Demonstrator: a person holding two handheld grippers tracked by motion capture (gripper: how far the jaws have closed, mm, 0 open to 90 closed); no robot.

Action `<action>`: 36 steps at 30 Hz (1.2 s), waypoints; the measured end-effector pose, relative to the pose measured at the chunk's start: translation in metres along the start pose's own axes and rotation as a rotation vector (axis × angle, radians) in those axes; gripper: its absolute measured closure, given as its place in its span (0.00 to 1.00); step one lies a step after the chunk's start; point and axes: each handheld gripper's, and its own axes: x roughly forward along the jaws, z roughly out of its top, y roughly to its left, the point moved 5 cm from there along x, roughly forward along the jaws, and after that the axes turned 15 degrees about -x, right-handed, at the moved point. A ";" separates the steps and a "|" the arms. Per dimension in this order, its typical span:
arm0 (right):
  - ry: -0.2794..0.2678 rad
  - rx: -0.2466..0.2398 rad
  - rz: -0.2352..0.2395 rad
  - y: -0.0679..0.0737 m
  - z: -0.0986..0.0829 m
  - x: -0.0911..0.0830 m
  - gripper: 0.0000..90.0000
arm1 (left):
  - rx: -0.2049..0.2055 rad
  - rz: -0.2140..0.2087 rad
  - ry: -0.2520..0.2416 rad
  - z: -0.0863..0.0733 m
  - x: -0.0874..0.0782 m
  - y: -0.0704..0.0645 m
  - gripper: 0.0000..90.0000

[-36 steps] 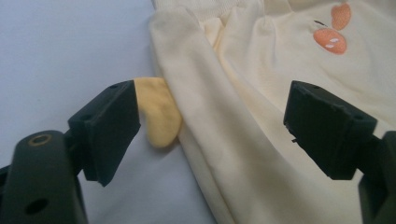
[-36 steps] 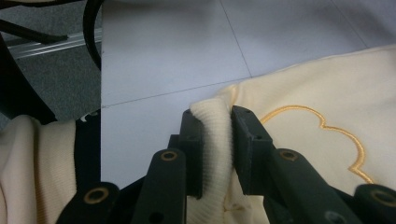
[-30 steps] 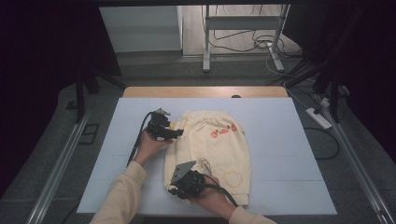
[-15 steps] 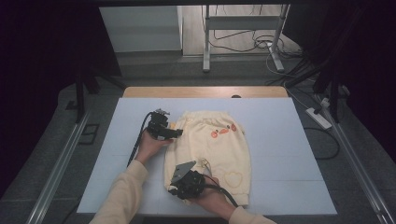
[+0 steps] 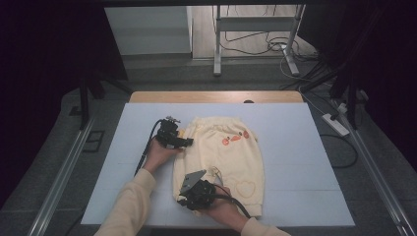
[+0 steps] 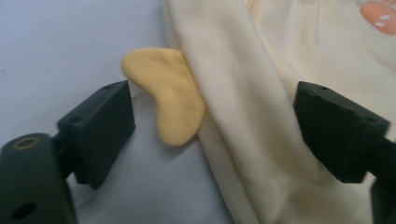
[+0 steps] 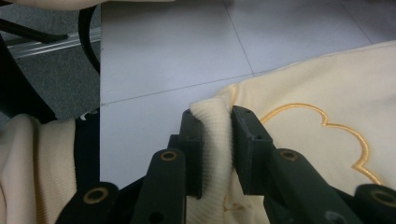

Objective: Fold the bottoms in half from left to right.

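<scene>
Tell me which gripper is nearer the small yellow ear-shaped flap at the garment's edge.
Left. The left gripper has its jaws open around the yellow flap; the right gripper grips the garment's ribbed hem at the near end.

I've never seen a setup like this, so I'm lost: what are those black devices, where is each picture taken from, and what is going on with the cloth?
A person holds a hand-held two-jaw gripper in each hand. The high view looks down on the table, where a cream garment lies flat. The other two pictures come from cameras riding on each gripper. The left gripper has its jaws wide open, straddling the garment's edge beside a small yellow flap. The right gripper is shut on the garment's ribbed hem.
</scene>
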 end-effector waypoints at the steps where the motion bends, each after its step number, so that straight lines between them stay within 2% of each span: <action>1: 0.000 0.001 0.000 0.000 0.000 0.000 0.82 | 0.003 -0.008 -0.001 0.000 0.000 -0.001 0.24; 3: 0.001 0.005 -0.001 0.000 0.000 0.000 0.82 | 0.018 -0.026 0.001 -0.001 0.000 -0.003 0.34; 7: 0.001 0.005 0.000 0.000 0.000 0.000 0.82 | 0.041 -0.075 0.026 -0.003 0.000 -0.008 0.64; 8: 0.002 0.003 -0.001 0.000 0.000 0.000 0.82 | 0.042 -0.077 0.030 -0.003 0.001 -0.008 0.70; 10: 0.004 -0.002 -0.003 0.000 0.000 0.000 0.82 | 0.038 -0.090 0.037 -0.003 0.001 -0.009 0.80; 12: 0.004 -0.001 -0.003 0.001 0.000 0.000 0.82 | 0.029 -0.104 0.041 -0.003 0.000 -0.009 0.86; 18: 0.004 -0.002 -0.001 0.000 0.000 -0.001 0.82 | 0.036 -0.115 0.037 -0.003 -0.003 -0.012 0.89; 22: -0.007 0.003 0.002 0.000 0.000 -0.002 0.82 | 0.037 -0.137 0.029 -0.001 -0.007 -0.014 0.89; 30: -0.011 0.008 0.003 0.000 0.002 -0.003 0.82 | 0.034 -0.192 -0.017 0.004 -0.021 -0.018 0.90; 36: -0.032 0.006 -0.005 -0.001 0.006 -0.009 0.82 | 0.035 -0.214 -0.029 0.006 -0.028 -0.022 0.90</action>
